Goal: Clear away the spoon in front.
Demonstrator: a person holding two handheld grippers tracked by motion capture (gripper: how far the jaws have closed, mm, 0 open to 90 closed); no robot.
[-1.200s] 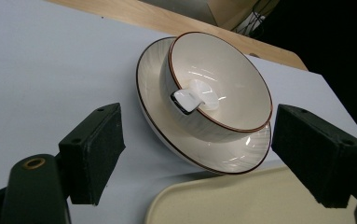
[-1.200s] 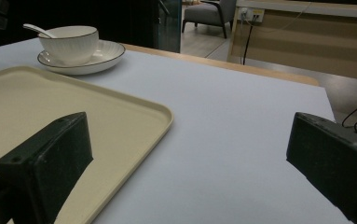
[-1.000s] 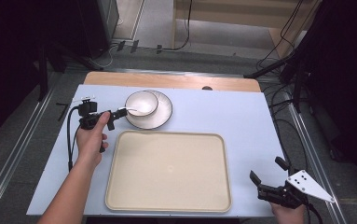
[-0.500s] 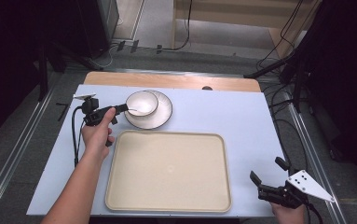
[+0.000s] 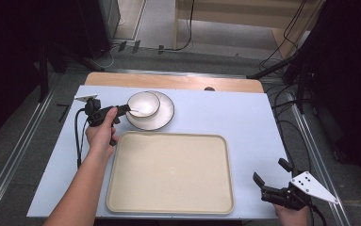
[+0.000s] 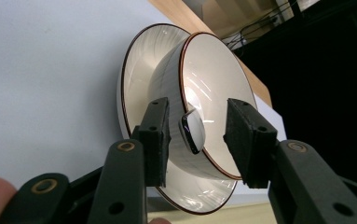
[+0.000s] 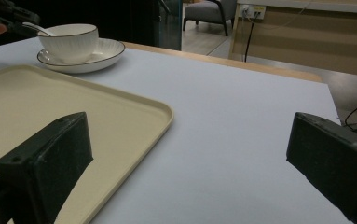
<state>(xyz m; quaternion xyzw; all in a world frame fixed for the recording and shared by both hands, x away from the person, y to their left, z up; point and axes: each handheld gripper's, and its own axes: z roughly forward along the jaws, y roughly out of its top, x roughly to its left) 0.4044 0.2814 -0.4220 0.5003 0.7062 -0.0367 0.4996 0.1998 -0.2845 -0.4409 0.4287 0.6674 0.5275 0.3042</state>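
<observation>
Honestly, you will find no brand, label or readable writing on anything on the counter [image 5: 225, 113]; the white ribbed bowl with a thin dark rim [image 5: 143, 103] and the matching white saucer under it [image 5: 161, 117] are plain, and so is the large cream-coloured rectangular tray [image 5: 168, 172].

Your left tongs [image 5: 124, 109] sit at the bowl's left edge, at the far left part of the pale blue counter. In the left gripper view those tongs [image 6: 197, 130] are parted, one pad on the outside of the bowl wall and the other over the bowl's inside. Between the pads lies the end of a small shiny metal spoon handle [image 6: 192, 133], resting on the bowl's rim; it sits close to the outer pad, with a clear gap to the inner one, so nothing is gripped. The bowl stands upright in the saucer, just beyond the tray's far left corner.

Your right tongs [image 5: 268, 180] rest well apart from the bowl, at the near right corner of the counter, just right of the tray. In the right gripper view these tongs [image 7: 190, 158] are spread wide and hold nothing, with the tray's corner between them and the bowl [image 7: 69, 42], with the spoon handle [image 7: 37, 28] sticking out, far off at the upper left.
</observation>
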